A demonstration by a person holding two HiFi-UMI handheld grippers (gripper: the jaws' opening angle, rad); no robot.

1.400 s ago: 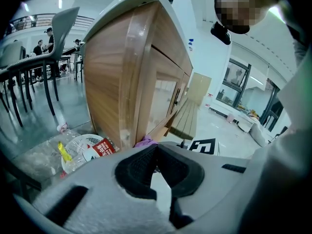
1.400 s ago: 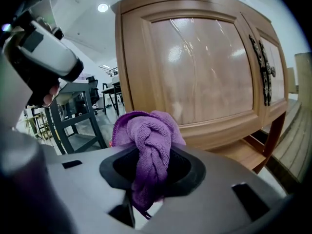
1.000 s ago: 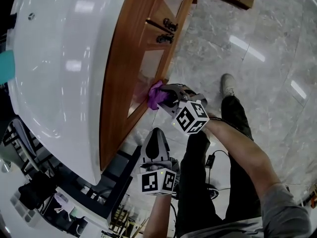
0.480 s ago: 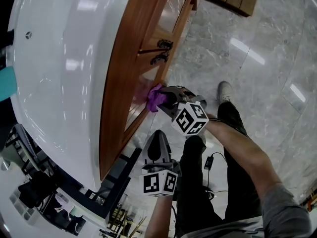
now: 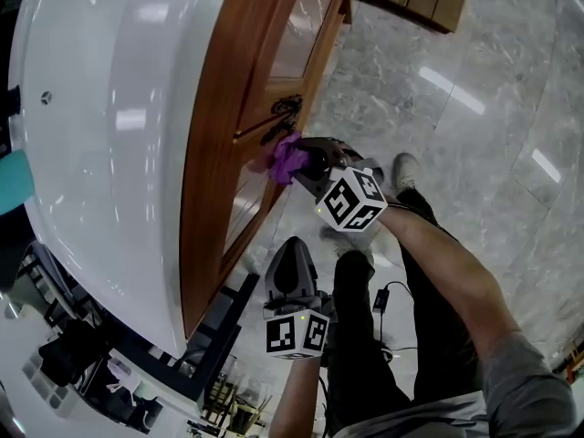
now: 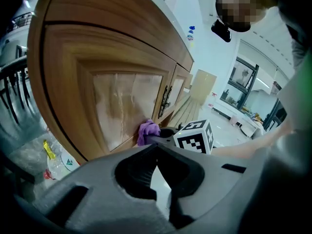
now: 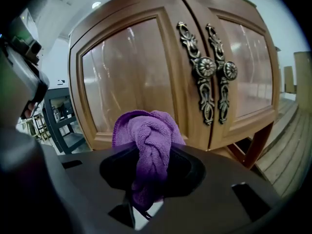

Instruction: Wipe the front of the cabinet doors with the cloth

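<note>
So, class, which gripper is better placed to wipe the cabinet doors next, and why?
The right gripper: it is shut on the purple microfibre cloth, held against the brown wooden cabinet door beside the ornate metal handles. The left gripper is shut, empty and back from the doors.

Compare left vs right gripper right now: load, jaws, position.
Load: the right gripper is clamped on the purple cloth; the left gripper holds nothing, with its jaws together.
Position: the right gripper holds the cloth against the cabinet doors, near the handles; the left gripper hangs back from them, lower and touching nothing.
Shared: both point toward the cabinet doors.
</note>
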